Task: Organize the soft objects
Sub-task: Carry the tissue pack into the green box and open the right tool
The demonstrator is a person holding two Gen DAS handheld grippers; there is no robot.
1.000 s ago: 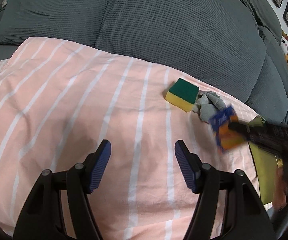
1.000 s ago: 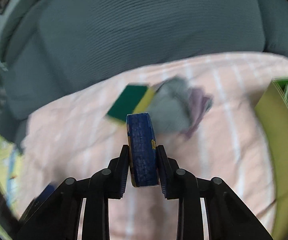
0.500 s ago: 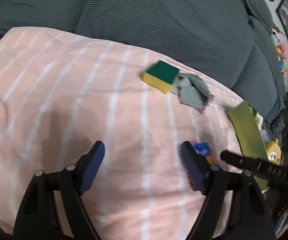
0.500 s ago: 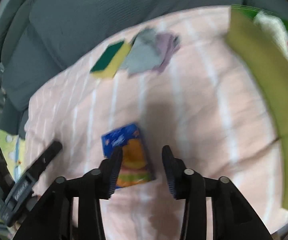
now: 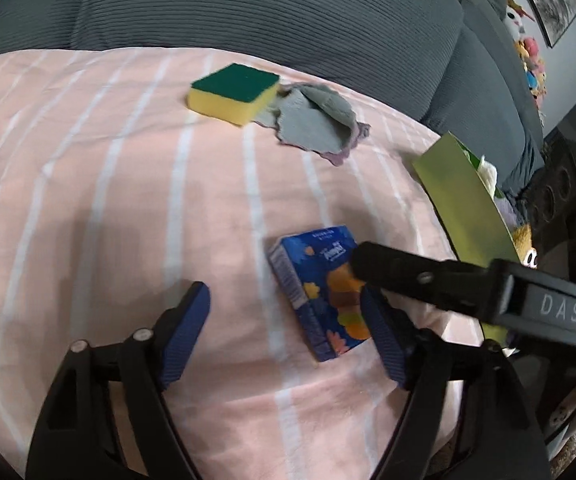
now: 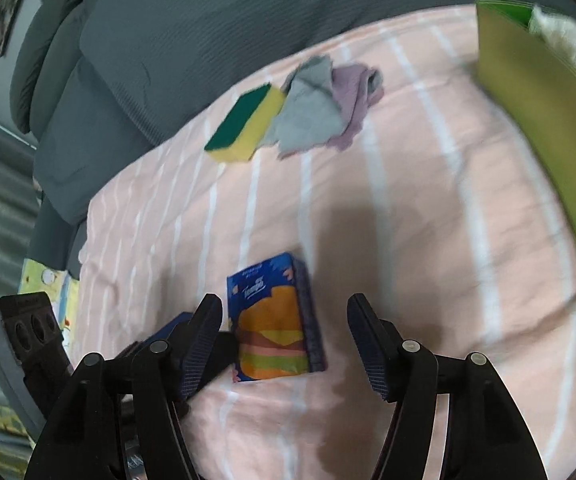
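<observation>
A blue tissue pack (image 5: 320, 292) with an orange burger print lies flat on the pink striped blanket (image 5: 127, 200). My left gripper (image 5: 288, 332) straddles it, jaws closing, pads not pressing on it. My right gripper (image 6: 285, 340) hovers over the same pack (image 6: 271, 328), jaws opening, its pads clear of the pack. One right finger (image 5: 408, 276) crosses the pack's right edge in the left wrist view. Farther back lie a yellow-green sponge (image 5: 233, 92) and a grey cloth (image 5: 316, 120) on a purple cloth (image 6: 356, 92).
A green box (image 5: 460, 208) holding soft items stands at the blanket's right edge. Grey sofa cushions (image 5: 288, 12) rise behind the blanket. Plush toys (image 5: 532, 64) sit far right. The left gripper's body (image 6: 27, 340) shows at lower left in the right wrist view.
The right gripper came down with the tissue pack, let go of it on the blanket and spread its jaws. The left gripper moved over to the pack.
</observation>
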